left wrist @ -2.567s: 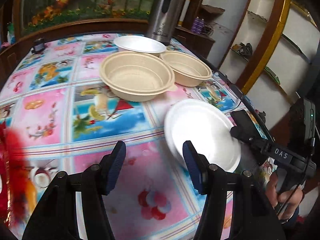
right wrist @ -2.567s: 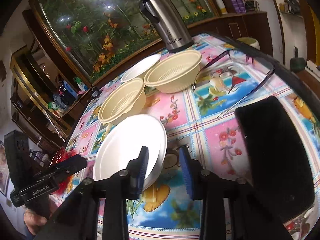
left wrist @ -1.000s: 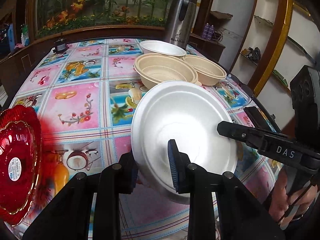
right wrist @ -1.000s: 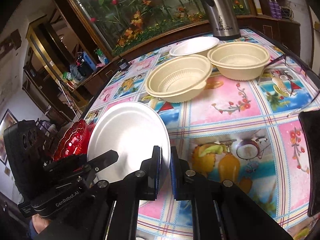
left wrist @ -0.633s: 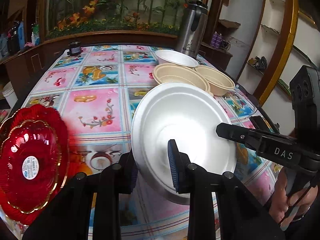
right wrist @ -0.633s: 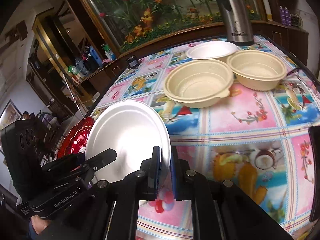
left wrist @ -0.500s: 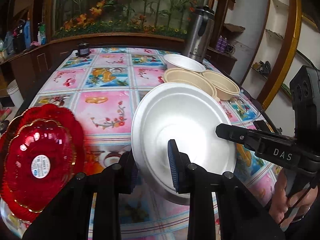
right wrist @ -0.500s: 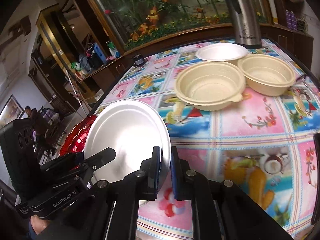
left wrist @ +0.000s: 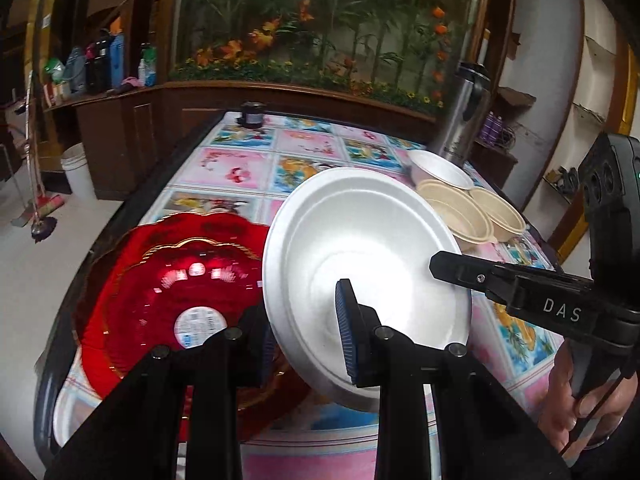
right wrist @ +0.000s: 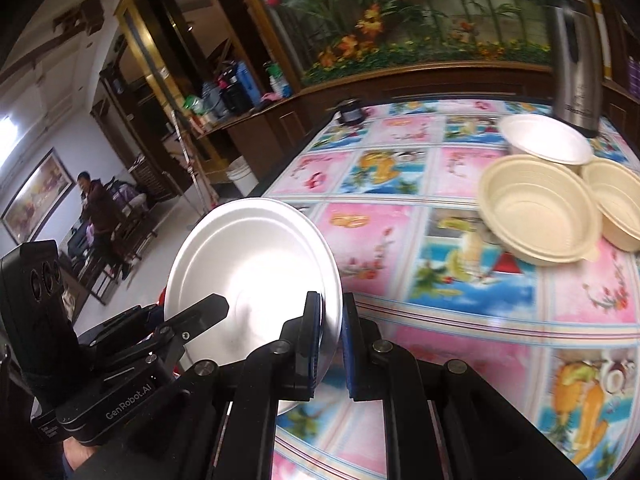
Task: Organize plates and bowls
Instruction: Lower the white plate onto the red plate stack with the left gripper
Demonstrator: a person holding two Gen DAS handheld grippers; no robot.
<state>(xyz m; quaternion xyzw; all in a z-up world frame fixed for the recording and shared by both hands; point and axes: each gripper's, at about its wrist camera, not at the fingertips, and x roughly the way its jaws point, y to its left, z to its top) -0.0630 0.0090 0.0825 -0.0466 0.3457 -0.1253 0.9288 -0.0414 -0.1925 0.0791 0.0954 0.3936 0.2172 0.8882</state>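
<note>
Nearest of all, the left gripper (left wrist: pixel 306 330) is clamped on the near rim of a white foam plate (left wrist: pixel 362 260), one blue-padded finger over the dished face and the other behind the underside. The right gripper (right wrist: pixel 331 342) pinches the same plate's rim from the opposite side, its jaws almost together with only the thin edge between them. Held by both, the plate hangs tilted above the table (right wrist: pixel 400 240), its hollow face turned toward the left camera. It is round, matte white, with a raised lip and a flat centre ring; glare washes out the middle.

Just left of the plate, and partly hidden behind it and the left gripper's finger, a red scalloped dish (left wrist: pixel 168 280) with a gold rim line and a round label lies near the table's near-left corner. A sliver of another white plate (left wrist: pixel 64 420) peeks from under the red dish. A hand (left wrist: pixel 576 404) grips the right tool's handle at the plate's right.

Beyond the plate, two beige bowls (right wrist: pixel 536 216) stand side by side, touching, with a white foam bowl (right wrist: pixel 544 140) just behind them. Farther still, a steel thermos jug (right wrist: pixel 576 56) stands by the table's far-right edge, and a small dark jar (left wrist: pixel 251 114) sits at the far end. Behind the table runs a wooden counter under a mural of flowers (left wrist: pixel 320 20).
</note>
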